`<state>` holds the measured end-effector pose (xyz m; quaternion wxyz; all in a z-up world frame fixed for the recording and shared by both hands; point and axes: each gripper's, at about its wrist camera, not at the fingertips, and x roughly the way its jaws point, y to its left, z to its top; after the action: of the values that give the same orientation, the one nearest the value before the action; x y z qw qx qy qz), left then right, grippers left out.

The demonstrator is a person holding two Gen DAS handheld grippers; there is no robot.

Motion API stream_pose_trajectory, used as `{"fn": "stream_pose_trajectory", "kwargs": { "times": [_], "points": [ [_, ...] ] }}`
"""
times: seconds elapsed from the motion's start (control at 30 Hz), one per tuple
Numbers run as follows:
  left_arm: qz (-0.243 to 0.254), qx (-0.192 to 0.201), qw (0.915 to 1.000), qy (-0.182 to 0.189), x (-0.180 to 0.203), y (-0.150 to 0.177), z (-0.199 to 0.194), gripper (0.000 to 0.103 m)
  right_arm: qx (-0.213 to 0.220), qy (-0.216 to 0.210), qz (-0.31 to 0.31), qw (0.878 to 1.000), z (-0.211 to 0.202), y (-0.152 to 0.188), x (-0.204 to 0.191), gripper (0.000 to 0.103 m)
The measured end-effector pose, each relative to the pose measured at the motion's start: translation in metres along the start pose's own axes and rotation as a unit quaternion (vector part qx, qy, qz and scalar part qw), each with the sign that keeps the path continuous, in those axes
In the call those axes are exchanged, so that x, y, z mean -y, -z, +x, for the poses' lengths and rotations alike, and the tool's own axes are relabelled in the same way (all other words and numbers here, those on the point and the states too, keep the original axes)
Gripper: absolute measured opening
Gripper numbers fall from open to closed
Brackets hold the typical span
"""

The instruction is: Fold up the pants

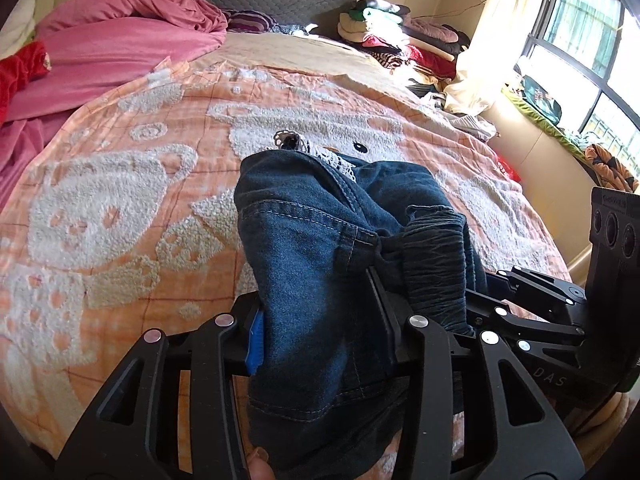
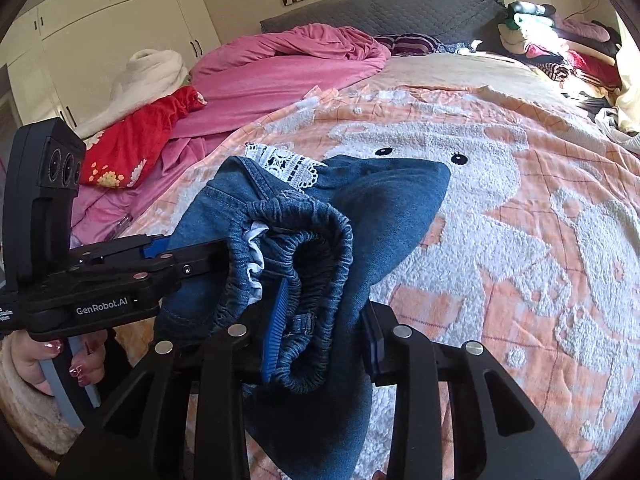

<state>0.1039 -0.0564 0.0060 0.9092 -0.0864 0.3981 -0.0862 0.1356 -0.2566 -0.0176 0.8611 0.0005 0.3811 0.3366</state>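
Note:
Small dark blue denim pants (image 1: pixel 320 248) with white lace trim (image 1: pixel 336 160) and an elastic waistband (image 2: pixel 316 256) are bunched up and held above the bed. My left gripper (image 1: pixel 320 332) is shut on the denim near the waist. My right gripper (image 2: pixel 320 332) is shut on the gathered waistband. The two grippers are close together, side by side; the right one shows in the left wrist view (image 1: pixel 532 304), and the left one shows in the right wrist view (image 2: pixel 120 276). The pant legs are hidden below the grippers.
The bed is covered by an orange and white bear-pattern blanket (image 1: pixel 132 184). A pink quilt (image 2: pixel 288 68) and a red garment (image 2: pixel 136 136) lie at the far left. A clothes pile (image 1: pixel 404 36) sits at the far right by the window (image 1: pixel 580 40). White wardrobes (image 2: pixel 120 20) stand at the left.

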Motion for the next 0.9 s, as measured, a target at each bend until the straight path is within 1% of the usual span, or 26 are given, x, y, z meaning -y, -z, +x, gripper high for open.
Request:
{"fn": "stream_pose_trajectory", "kwargs": {
  "times": [0.13, 0.3, 0.4, 0.47, 0.6, 0.73, 0.87, 0.9],
  "points": [
    [-0.001, 0.005, 1.0, 0.0, -0.002, -0.008, 0.006, 0.034, -0.001, 0.009, -0.002, 1.0, 0.008, -0.007, 0.006, 0.032],
    [-0.007, -0.007, 0.9999, -0.005, -0.008, -0.009, 0.025, 0.035, -0.015, 0.02, 0.001, 1.0, 0.026, -0.008, 0.015, 0.032],
    [-0.014, -0.015, 0.9997, -0.01, -0.013, -0.007, 0.036, 0.035, -0.029, 0.018, 0.018, 0.999, 0.04, -0.003, 0.025, 0.032],
    [-0.01, -0.018, 0.9996, -0.019, -0.015, -0.005, 0.041, 0.034, -0.034, 0.019, 0.029, 0.999, 0.044, 0.001, 0.031, 0.033],
    [-0.008, -0.027, 0.9992, -0.027, -0.019, 0.001, 0.047, 0.034, -0.033, 0.021, 0.049, 0.998, 0.044, 0.006, 0.039, 0.04],
    [-0.013, -0.034, 0.9988, -0.032, -0.024, 0.005, 0.051, 0.036, -0.038, 0.032, 0.064, 0.997, 0.046, 0.01, 0.044, 0.053],
    [-0.013, -0.036, 0.9985, -0.038, -0.025, 0.009, 0.052, 0.044, -0.042, 0.048, 0.067, 0.996, 0.046, 0.012, 0.046, 0.061],
    [-0.014, -0.036, 0.9985, -0.04, -0.026, 0.009, 0.052, 0.046, -0.043, 0.053, 0.067, 0.995, 0.046, 0.012, 0.046, 0.065]
  ]
}}
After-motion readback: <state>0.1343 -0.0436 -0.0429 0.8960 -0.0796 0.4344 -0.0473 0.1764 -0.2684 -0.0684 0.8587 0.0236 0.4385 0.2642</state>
